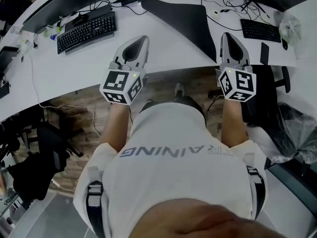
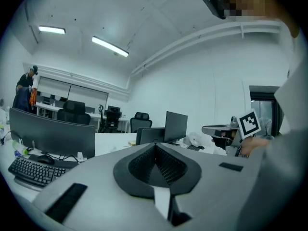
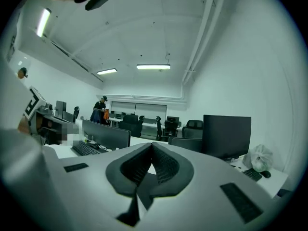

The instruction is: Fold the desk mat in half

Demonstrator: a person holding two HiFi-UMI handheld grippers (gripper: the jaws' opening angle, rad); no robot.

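Observation:
The dark grey desk mat (image 1: pixel 182 20) lies on the white desk (image 1: pixel 158 48), its outline slanted, its near corner reaching toward the desk's front edge. My left gripper (image 1: pixel 134 41) hovers over the front edge to the mat's left, its jaws shut on nothing. Just right of the mat's near corner, my right gripper (image 1: pixel 229 36) is also shut and empty. The left gripper view has the closed jaws (image 2: pixel 155 146) pointing level across the room, and the right gripper view shows the same (image 3: pixel 151 146). The mat is in neither gripper view.
A black keyboard (image 1: pixel 86 30) and a monitor (image 1: pixel 69 1) sit at the back left. A second keyboard (image 1: pixel 260 30), a dark flat device (image 1: pixel 264 52) and a plastic bag (image 1: pixel 289 26) sit at the right. A black office chair (image 1: pixel 39 152) stands on the floor at left.

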